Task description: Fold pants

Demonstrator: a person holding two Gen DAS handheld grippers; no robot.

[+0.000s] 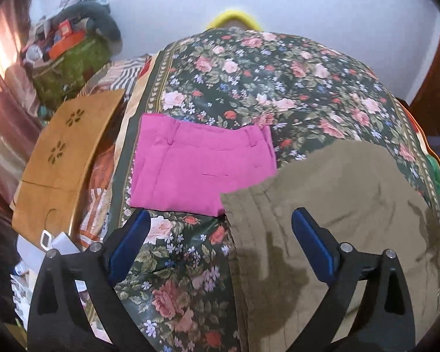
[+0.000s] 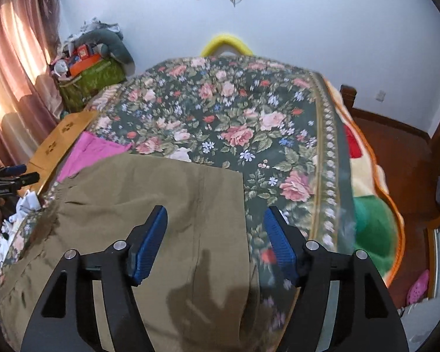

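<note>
Olive-khaki cotton pants [image 2: 149, 211] dominate both views, spread flat on the near part of the bed, but their lower length runs out of the bottom of both pictures, so how far they reach cannot be told. Darker patches mark the cloth; stain or shadow, hard to say. Underneath is the dark green floral bedspread [image 2: 220, 117], pink roses all over with a patterned border, covering the bed to its far edge. Past its right edge an orange-trimmed fleece blanket with red and green patches [image 2: 369, 205] hangs down, partly blurred.

Folded bright pink trousers [image 1: 196, 164] lie by the left edge of the bed, their near right corner tucked under the olive pants; in the right wrist view only a pink sliver shows. A tan cardboard panel with punched flower cut-outs [image 1: 64, 152] leans just beside that left edge.

The room: pale wall, pink curtain [image 2: 11, 73] on the left, a cluttered green bag heaped with things [image 2: 88, 79] in the far left corner, and a yellow curved piece [image 2: 226, 44] poking up behind the far edge, mostly hidden.

The left gripper [image 1: 220, 228] hovers with fingers spread wide, holding nothing. The right gripper [image 2: 214, 223] likewise, wide apart over the pants' right edge, empty.
</note>
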